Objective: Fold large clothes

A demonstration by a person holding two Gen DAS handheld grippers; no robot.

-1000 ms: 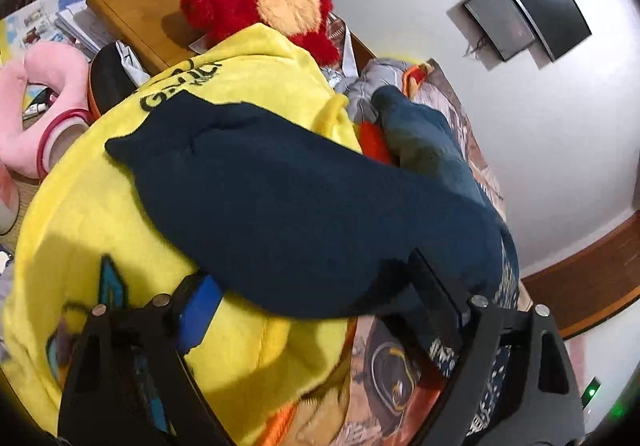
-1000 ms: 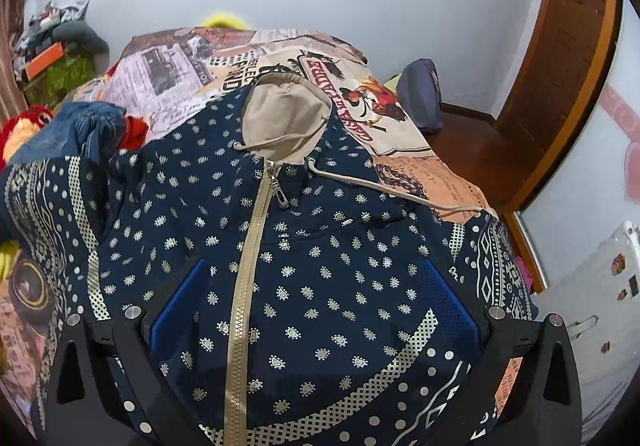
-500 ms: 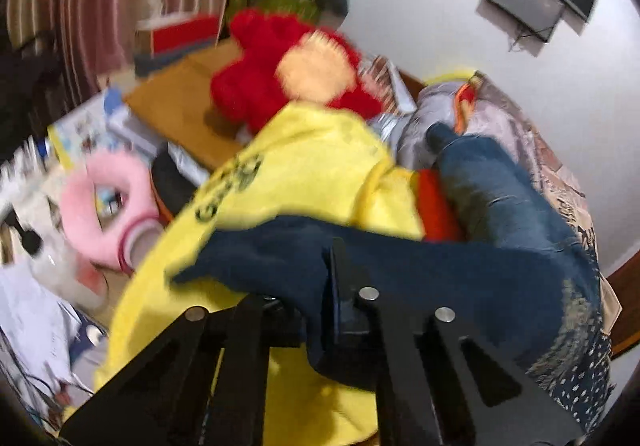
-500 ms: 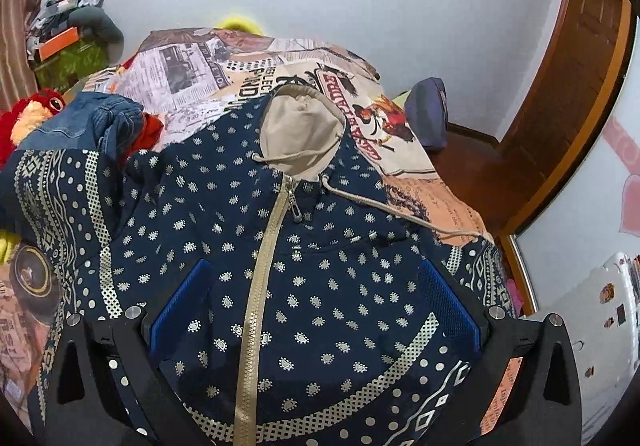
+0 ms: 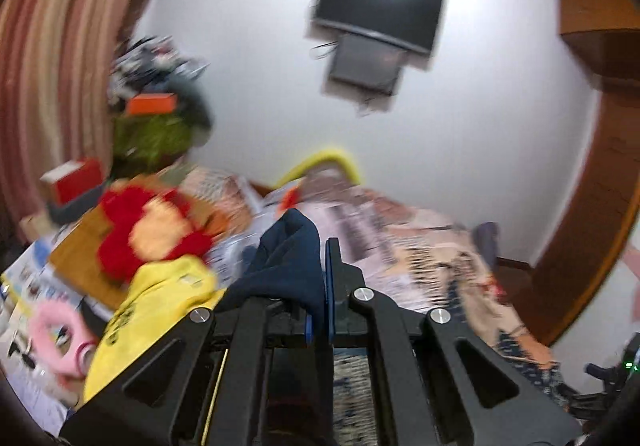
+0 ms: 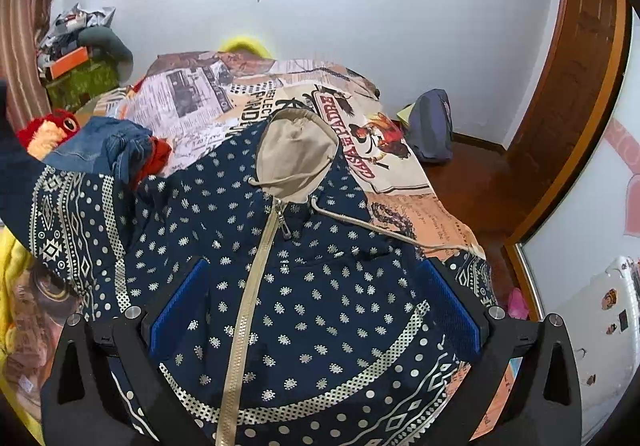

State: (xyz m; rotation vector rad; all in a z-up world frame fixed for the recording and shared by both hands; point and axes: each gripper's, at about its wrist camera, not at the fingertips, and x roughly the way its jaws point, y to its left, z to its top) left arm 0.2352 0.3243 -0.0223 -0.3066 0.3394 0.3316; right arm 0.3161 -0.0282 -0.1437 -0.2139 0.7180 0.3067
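One second earlier the left gripper (image 5: 318, 286) had stood spread over the navy sleeve (image 5: 288, 266); it was now pinched on that cloth at lower centre and raised, with the TV (image 5: 378, 16) in view — the sleeve fold had likely begun. The right gripper (image 6: 312, 310) hung spread above the hooded jacket (image 6: 280, 286), gripping nothing. The jacket lay zipped, front up, across the bed (image 6: 208, 94). Count: two grippers, one jacket, one hood (image 6: 296, 154), one red plush toy (image 5: 148, 230) at left.
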